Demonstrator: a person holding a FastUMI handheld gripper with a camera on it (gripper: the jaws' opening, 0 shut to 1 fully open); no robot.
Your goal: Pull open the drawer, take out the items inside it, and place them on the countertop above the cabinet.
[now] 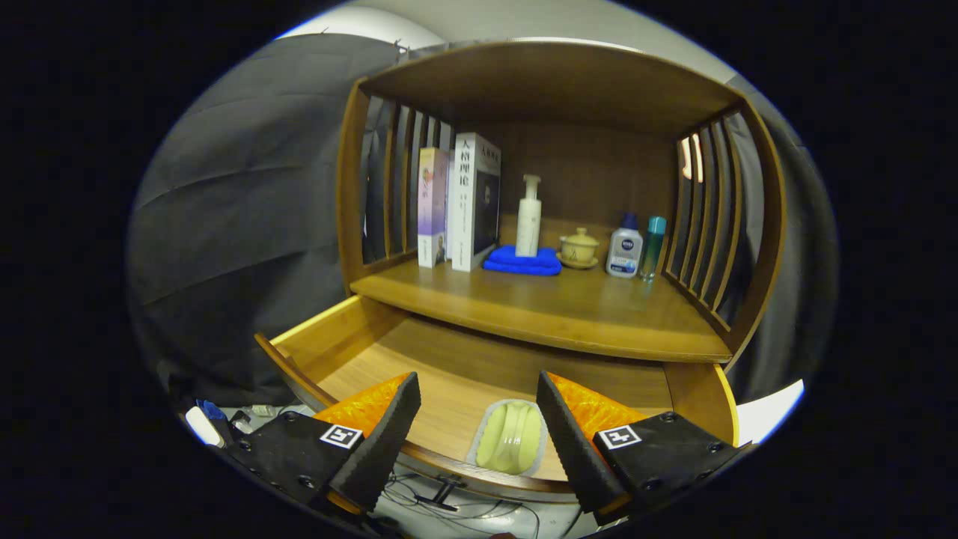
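Cabinet (554,82): you face a wooden unit with slatted sides, its countertop (554,311) bare across the front half and crowded along the back.
Drawer (449,367): it is already pulled out under the countertop, its floor open to you and its front rail passing just below your fingertips.
Back row on the countertop: books (475,198), a blue cloth (522,262) with a pump bottle (528,217) on it, a lidded cup (578,247), a white bottle (624,251) and a teal bottle (653,245).
Gripper (478,423): your fingers stand wide apart and hold nothing.
Soap dish (510,438): this pale green dish in a clear tray lies on the drawer floor against the front rail, between your fingers but nearer the right one.
Risk, off-centre grasp: if you close from here, your right finger likely meets the dish first and shoves it sideways; centre yourself over it beforehand.
Risk, front rail: the dish sits close to the rail, so a low approach may knock your fingers on the wood or push the drawer.
Risk, slip: the tray looks smooth and shallow, so a grip on its rim alone may let it tip.
Risk, placement: set it on the bare front of the countertop, or you may topple the bottles behind.
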